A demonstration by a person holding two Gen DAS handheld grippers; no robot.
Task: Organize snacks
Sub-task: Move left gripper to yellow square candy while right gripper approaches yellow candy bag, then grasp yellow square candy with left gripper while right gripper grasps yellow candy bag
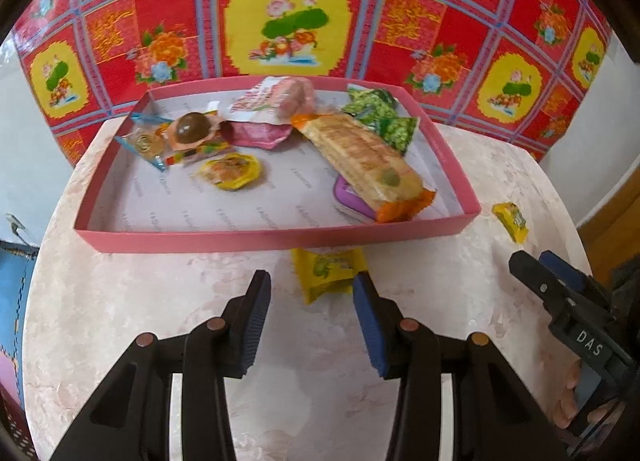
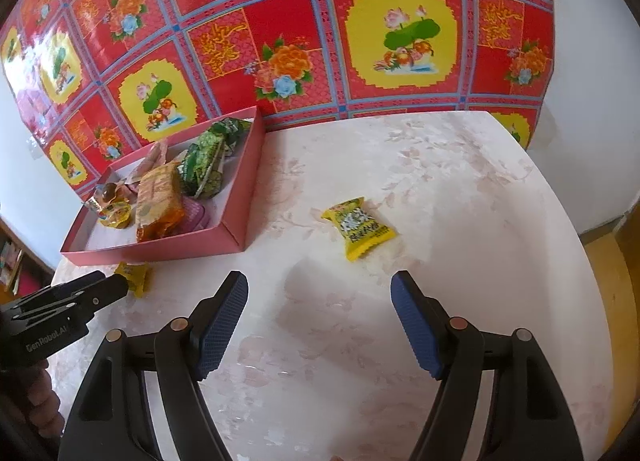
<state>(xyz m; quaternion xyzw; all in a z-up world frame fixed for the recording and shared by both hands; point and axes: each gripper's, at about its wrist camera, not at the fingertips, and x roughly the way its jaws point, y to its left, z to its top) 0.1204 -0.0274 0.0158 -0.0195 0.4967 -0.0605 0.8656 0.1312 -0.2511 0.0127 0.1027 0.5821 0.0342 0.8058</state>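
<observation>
From my left wrist, my left gripper [image 1: 312, 293] is spread just short of a yellow snack packet [image 1: 326, 271] lying against the near wall of the pink box [image 1: 280, 239].

From my right wrist, my right gripper [image 2: 320, 293] gapes wide on the surface [image 2: 460, 189], with a second yellow packet [image 2: 360, 227] lying just beyond it.

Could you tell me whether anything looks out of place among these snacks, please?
Two yellow packets lie on the table outside the pink tray: one against its near wall ahead of the open left tongs, another off to its right before the open right tongs.
</observation>
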